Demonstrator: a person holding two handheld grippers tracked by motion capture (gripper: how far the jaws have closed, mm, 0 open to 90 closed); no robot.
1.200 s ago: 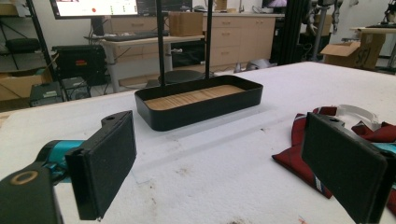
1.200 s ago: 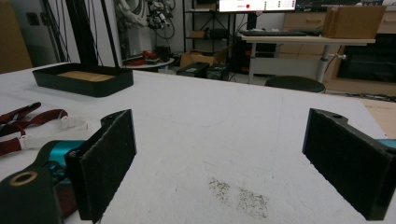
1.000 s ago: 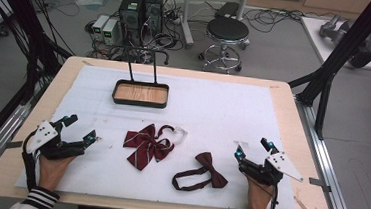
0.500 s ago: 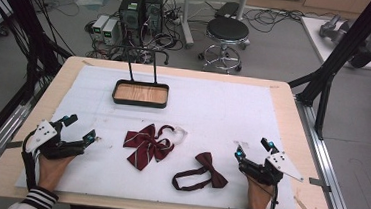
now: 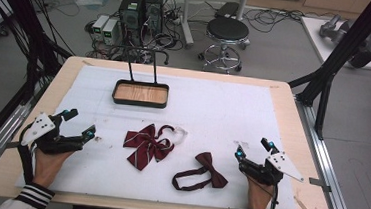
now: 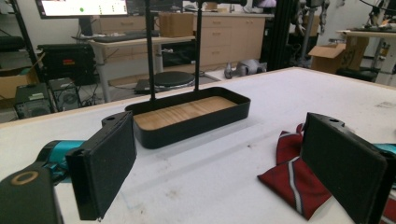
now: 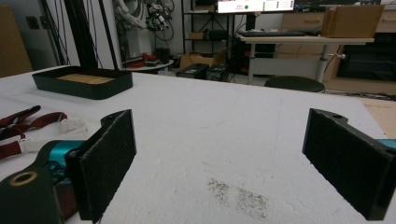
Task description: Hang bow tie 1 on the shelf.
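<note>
The left gripper (image 5: 79, 123) and right gripper (image 5: 251, 149) rest near the table's front edge, jaws spread wide with nothing between them. Between the two grippers lies a plain dark red bow tie (image 5: 203, 172) with its strap looped. Just beyond it, nearer the left gripper, sits a striped burgundy bow tie (image 5: 146, 144). Farther back stands a black tray (image 5: 140, 94) with a wooden floor.

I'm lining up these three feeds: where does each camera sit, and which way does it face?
High view: above the near edge, looking forward and down; both hands, left gripper, right gripper.
Left gripper view: between open jaws, facing the tray and striped bow tie.
Right gripper view: between open jaws, across the table.
Shared: the tray.
</note>
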